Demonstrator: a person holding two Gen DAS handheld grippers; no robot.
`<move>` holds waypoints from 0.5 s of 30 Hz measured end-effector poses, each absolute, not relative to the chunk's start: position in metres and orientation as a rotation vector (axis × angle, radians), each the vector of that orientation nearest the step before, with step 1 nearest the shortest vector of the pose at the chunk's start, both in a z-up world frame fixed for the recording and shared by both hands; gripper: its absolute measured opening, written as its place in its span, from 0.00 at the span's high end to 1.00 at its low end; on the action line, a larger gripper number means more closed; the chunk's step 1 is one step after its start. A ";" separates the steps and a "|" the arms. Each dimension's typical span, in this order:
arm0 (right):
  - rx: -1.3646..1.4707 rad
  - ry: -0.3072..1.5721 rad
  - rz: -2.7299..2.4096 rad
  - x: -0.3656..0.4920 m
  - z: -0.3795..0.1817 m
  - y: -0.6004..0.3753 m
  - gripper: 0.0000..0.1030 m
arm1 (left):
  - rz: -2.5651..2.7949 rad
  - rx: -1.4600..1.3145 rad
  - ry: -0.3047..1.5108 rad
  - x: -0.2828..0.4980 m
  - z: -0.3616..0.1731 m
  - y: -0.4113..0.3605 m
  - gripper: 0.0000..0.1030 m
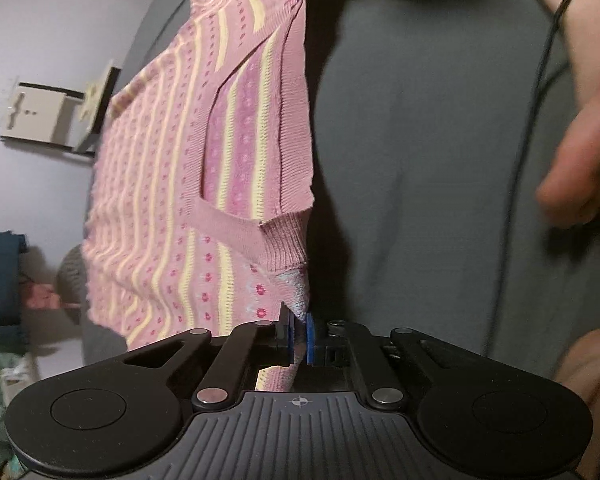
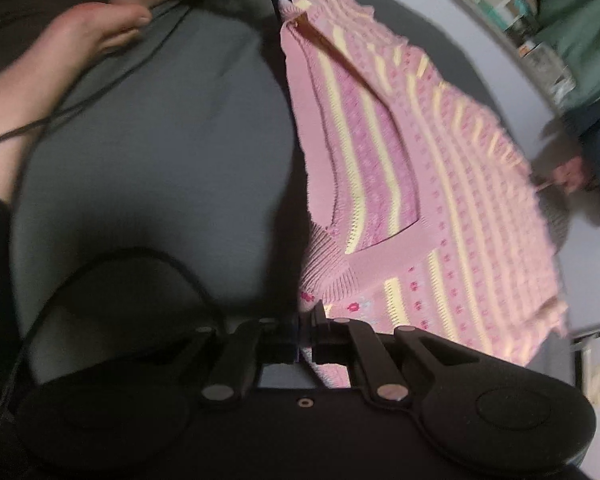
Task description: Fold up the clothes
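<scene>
Left gripper [image 1: 298, 336] and right gripper [image 2: 306, 334] each pinch a shoulder of the pink striped sweater [image 1: 180, 168], stretched above the grey bed [image 1: 420, 140].

Left gripper [image 1: 299, 336] pinches pink knit sweater [image 1: 204, 168] above grey bedding [image 1: 420, 140].

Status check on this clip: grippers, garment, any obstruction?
Left hand-held gripper shut on pink knit top. Right hand-held gripper shut on it too. Top held up, stretched between them over grey surface. Loose black cable nearby, not tangled.
</scene>
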State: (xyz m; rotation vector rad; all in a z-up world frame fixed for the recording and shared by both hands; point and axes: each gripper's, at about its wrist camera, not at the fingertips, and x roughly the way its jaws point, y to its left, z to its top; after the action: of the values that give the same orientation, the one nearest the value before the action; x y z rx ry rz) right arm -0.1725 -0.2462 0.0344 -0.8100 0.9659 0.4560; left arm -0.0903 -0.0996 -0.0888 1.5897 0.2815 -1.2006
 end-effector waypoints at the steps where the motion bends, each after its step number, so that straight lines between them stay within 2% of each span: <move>1: -0.804 0.980 0.473 -0.174 0.035 -0.245 0.94 | -1.214 1.593 0.297 -0.091 -0.090 -0.099 0.96; 11: -0.776 1.093 0.625 -0.184 0.033 -0.234 0.94 | -1.366 1.573 0.506 -0.087 -0.092 -0.102 0.96; 15: -0.765 1.073 0.626 -0.181 0.029 -0.236 0.84 | -1.247 1.510 0.580 -0.071 -0.101 -0.109 0.94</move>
State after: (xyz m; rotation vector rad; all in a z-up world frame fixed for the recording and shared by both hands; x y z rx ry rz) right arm -0.1810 -0.2356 0.0287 -0.7648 1.0728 0.6257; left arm -0.0714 -0.1091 -0.1009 1.5103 0.5801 -1.2471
